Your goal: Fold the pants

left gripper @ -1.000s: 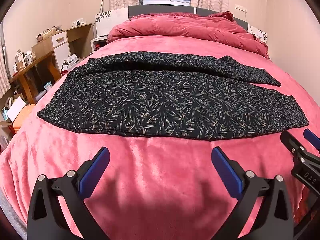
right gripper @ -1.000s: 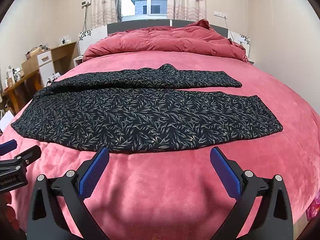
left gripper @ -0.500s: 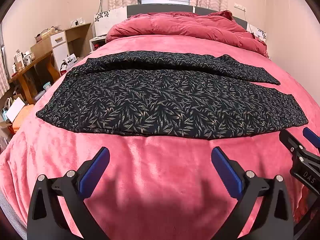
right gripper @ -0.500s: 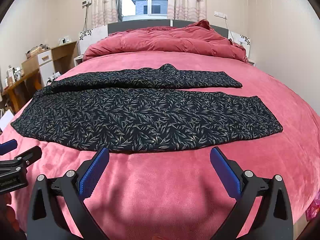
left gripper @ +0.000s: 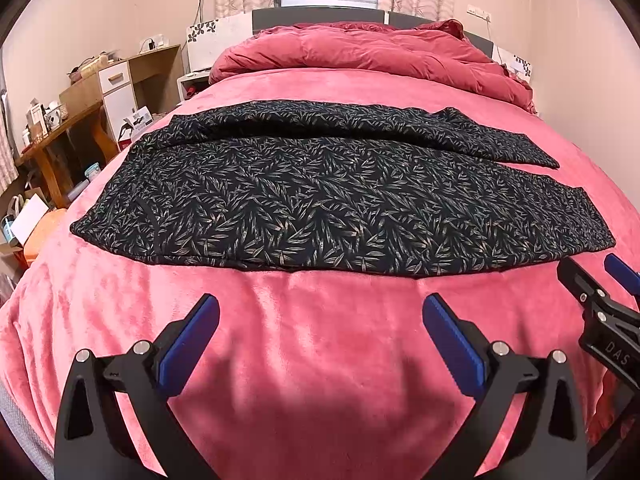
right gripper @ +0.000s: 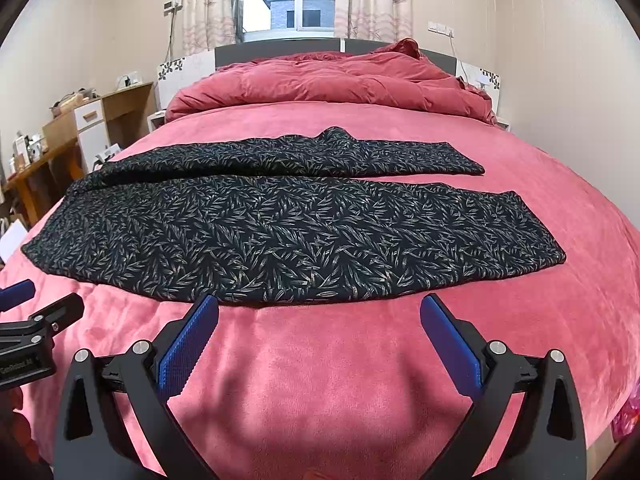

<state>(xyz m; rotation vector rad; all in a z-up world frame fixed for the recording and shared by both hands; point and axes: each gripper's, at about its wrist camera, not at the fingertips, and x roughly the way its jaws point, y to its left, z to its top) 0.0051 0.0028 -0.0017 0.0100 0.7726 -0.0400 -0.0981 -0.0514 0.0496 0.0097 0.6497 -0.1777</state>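
The bed (left gripper: 320, 344) carries a pink fleece blanket (right gripper: 320, 360) with a bunched red duvet (left gripper: 360, 52) at the headboard end, and the pants (left gripper: 320, 208) lie spread flat across the middle of it, both legs apart and unfolded. Risks, biggest first: the fleece looks grippy and soft, so a tool closing low on a hem could pinch blanket along with fabric and drag the whole cover; the thin leaf-print cloth looks limp, so lifting from one point only would likely let the leg sag and twist, giving a crooked fold; the far leg already has a raised ridge near its middle (right gripper: 334, 134) that may get folded in as a crease (worth smoothing first, probably). Long axis of the pants runs left to right across the bed, crosswise to both cameras; the wide waist end points left toward the desk (left gripper: 64, 140), the leg hems point right, with the near leg's hem (right gripper: 536, 232) lying closer and the far leg's hem (right gripper: 464, 160) further back, a strip of blanket between them. Left tool (left gripper: 320, 336) hovers over bare blanket just short of the near edge, jaws spread wide, holding nothing. Right tool (right gripper: 318, 334) likewise wide apart and empty, its tips just beside the near edge.
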